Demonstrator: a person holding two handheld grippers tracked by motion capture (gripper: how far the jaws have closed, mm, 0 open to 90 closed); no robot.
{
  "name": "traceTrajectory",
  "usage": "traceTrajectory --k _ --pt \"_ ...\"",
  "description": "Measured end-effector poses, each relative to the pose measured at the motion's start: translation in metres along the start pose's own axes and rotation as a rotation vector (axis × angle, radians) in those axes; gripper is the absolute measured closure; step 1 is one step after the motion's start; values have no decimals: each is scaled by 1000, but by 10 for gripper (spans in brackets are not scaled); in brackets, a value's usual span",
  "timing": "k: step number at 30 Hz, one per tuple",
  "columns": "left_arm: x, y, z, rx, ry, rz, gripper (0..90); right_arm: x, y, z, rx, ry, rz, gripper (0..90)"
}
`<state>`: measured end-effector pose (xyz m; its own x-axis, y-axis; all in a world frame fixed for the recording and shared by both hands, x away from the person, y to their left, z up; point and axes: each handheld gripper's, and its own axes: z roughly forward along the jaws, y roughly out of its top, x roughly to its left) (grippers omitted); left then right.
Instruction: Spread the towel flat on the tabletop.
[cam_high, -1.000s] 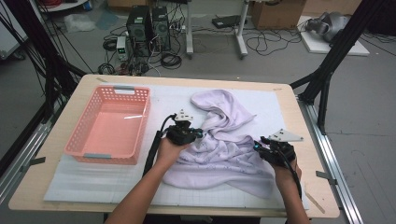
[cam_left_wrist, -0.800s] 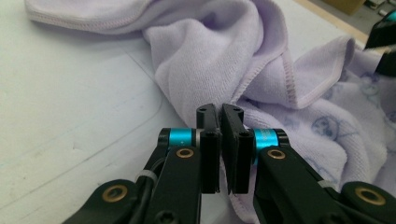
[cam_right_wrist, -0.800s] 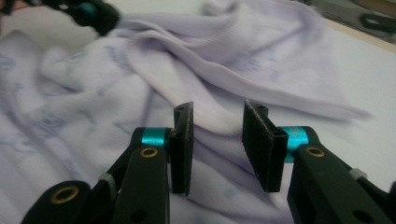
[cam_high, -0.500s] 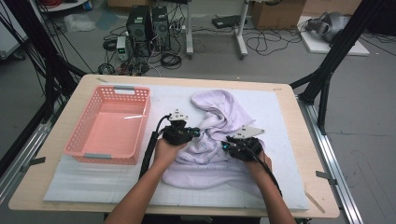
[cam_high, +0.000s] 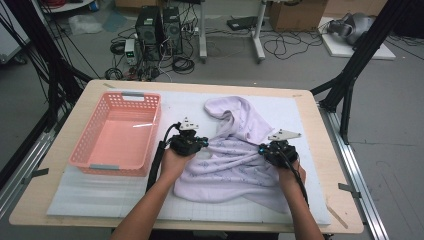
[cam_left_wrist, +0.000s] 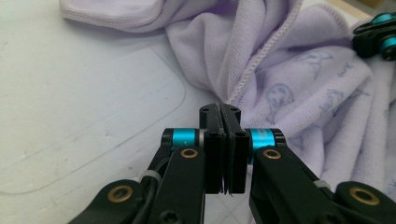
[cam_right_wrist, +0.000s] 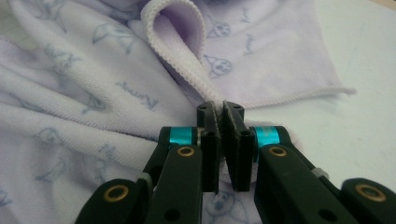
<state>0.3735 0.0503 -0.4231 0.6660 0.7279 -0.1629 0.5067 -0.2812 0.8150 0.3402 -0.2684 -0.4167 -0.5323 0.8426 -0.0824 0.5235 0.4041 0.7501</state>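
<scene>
Folding is the step in hand, I judge: my left fingers (cam_high: 201, 143) and my right fingers (cam_high: 263, 149) are each clamped on a hem of the pale lilac printed terry towel (cam_high: 235, 167), which lies crumpled on the white mat of the tabletop (cam_high: 65, 197), right of the pink plastic lattice basket (cam_high: 115, 135). The cloth bunches between my two grips, its far part heaped beyond them. Next I should probably lift both hems together, evenly, without letting either slip.

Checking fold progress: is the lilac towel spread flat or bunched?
Bunched: the lilac towel lies in ridges between both grippers, its top end heaped, not flat.
</scene>
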Motion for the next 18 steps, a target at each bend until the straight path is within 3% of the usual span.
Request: traceTrajectory --k 3,4,6,10,12,15,16,18 --pt "-1 -4 0 6 9 3 880 -6 -1 -3 5 5 40 852" --pt "-2 -7 0 8 12 4 880 -7 -2 -3 -3 29 60 851" --pt "0 -14 -1 12 12 5 880 -12 -3 -3 -22 127 94 819" --pt "1 -23 -4 -7 10 1 879 -9 3 -8 -70 115 49 648" --pt "0 -24 -5 -13 12 8 879 -2 9 -8 -110 149 22 547" --pt "-1 -23 -8 -19 23 17 879 15 21 -2 -131 198 -60 550" --pt "0 -24 -9 -21 29 19 879 20 25 1 -129 198 -75 586" --pt "2 -25 -12 -25 38 12 879 26 31 9 -102 149 -80 759"
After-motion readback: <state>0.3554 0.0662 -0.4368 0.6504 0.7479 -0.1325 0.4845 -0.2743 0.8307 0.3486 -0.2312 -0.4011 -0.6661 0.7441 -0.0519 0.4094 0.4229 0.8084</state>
